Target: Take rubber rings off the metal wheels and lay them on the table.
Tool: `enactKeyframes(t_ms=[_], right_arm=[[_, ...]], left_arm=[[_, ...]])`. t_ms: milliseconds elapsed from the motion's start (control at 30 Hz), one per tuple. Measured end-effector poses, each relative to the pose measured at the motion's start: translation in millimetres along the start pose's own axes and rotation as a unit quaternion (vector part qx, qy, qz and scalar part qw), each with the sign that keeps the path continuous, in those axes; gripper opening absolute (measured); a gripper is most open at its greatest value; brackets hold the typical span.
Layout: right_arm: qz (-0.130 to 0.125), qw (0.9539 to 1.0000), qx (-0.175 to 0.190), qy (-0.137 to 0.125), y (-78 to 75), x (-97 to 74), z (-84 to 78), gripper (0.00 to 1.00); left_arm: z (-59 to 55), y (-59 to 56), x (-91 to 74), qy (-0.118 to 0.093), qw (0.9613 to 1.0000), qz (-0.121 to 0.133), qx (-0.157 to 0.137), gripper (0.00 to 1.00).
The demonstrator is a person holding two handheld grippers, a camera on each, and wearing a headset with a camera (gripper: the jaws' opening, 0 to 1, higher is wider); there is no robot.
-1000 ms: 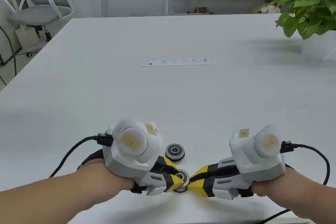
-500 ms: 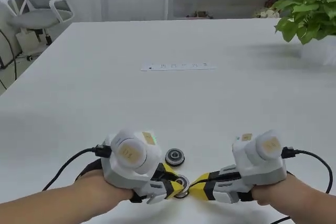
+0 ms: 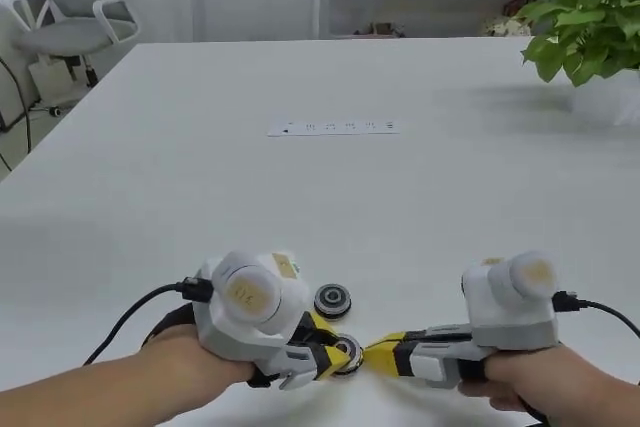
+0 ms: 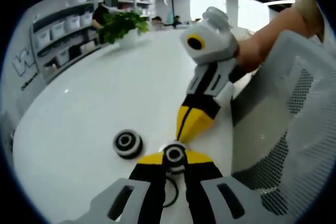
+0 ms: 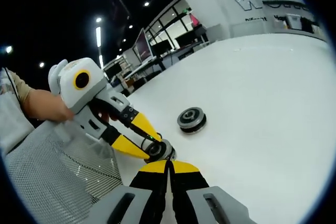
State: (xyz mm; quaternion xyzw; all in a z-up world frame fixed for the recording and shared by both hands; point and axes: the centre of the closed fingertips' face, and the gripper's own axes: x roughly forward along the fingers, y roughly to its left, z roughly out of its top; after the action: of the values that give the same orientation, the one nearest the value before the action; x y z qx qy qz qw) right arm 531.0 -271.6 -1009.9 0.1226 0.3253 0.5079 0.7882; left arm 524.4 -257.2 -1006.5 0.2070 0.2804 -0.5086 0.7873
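The small silver metal wheel (image 4: 175,153) sits at the near edge of the white bench (image 3: 450,207), pinched between the yellow tips of the left tool (image 4: 174,163), which clamp it from both sides. The right tool (image 5: 168,168) comes at it from the opposite side, its jaws pressed together and its point right against the wheel's rim. Whether any rubber is nipped between them I cannot tell. Just beyond the two tools, a second wheel of the same kind (image 3: 332,299) lies flat on the bench, apart from both, with dark rubber around it. Nothing stands between the tools and either wheel. Further up the bench lies a long white power strip (image 3: 336,128), and at the far right corner a leafy green plant (image 3: 585,12) stands in a white pot. A grey office chair (image 3: 70,22) stands off the far left corner.
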Motion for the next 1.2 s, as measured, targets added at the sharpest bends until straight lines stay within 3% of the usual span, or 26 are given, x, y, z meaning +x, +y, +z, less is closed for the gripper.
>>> enactKeyframes(t_ms=[567,867,1200], right_arm=[[0.006,0.9997,-0.021,0.008,5.1,2.0,1.1,0.00],[0.020,0.9991,-0.035,0.013,15.9,11.4,1.3,0.00],[0.031,0.9994,-0.012,0.002,17.7,9.4,1.0,0.00]], left_arm=[[-0.3,-0.2,0.9,0.004,1.0000,0.003,0.003,0.12],[-0.6,0.6,1.0,0.006,1.0000,0.006,0.003,0.12],[-0.7,0.6,1.2,0.005,1.0000,0.004,0.002,0.12]])
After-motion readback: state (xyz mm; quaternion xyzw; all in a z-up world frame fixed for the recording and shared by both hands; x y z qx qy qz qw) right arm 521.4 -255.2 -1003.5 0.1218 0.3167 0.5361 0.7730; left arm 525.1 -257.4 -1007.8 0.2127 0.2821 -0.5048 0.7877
